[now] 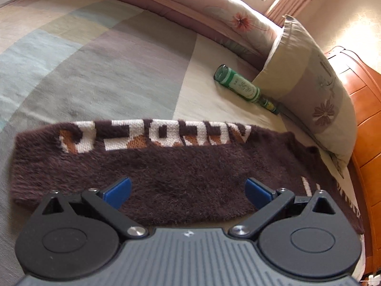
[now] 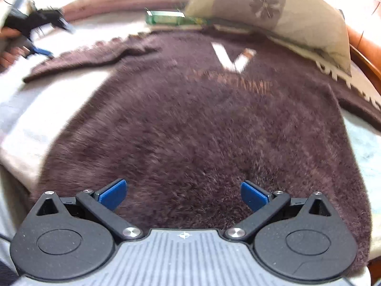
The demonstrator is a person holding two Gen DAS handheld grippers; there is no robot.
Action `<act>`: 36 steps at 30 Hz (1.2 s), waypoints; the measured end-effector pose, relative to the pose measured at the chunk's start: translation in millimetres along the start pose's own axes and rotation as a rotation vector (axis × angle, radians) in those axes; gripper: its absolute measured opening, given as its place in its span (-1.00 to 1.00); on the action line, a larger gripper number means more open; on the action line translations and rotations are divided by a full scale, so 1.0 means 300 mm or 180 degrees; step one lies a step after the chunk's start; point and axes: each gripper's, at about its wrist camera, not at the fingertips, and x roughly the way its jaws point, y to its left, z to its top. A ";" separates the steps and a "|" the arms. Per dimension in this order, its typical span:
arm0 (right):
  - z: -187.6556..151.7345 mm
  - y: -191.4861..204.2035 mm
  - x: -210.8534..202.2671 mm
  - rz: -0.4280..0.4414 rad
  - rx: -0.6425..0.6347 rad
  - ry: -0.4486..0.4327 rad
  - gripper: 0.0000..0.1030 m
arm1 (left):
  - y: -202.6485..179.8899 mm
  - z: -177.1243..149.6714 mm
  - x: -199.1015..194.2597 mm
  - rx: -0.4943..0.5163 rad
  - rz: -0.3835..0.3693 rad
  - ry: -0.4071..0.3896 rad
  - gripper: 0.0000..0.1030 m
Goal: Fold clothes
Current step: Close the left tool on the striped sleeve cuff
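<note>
A fuzzy dark brown sweater (image 1: 181, 166) with white and orange lettering lies on the bed, partly folded into a band. My left gripper (image 1: 188, 191) hovers open over its near edge, blue pads apart with nothing between them. In the right wrist view the same sweater (image 2: 190, 124) spreads wide, a sleeve (image 2: 90, 57) stretched to the left. My right gripper (image 2: 183, 194) is open just above the fabric, holding nothing. The left gripper (image 2: 35, 35) shows blurred at the far left of that view, beside a person's hand.
A green glass bottle (image 1: 240, 85) lies on the bedspread (image 1: 71, 71) against a beige flowered pillow (image 1: 309, 83). A rolled pink quilt (image 1: 190, 4) runs along the far side. An orange wooden headboard (image 1: 364, 124) stands at the right.
</note>
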 end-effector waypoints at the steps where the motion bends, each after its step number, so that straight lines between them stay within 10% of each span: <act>1: 0.002 0.002 -0.023 0.0003 -0.0024 -0.0050 1.00 | 0.012 -0.008 0.019 -0.0044 -0.0009 0.0017 0.96; 36: -0.028 0.041 -0.035 0.0165 -0.0027 0.0166 1.00 | 0.397 -0.128 -0.006 -0.1578 -0.0773 -0.0562 0.97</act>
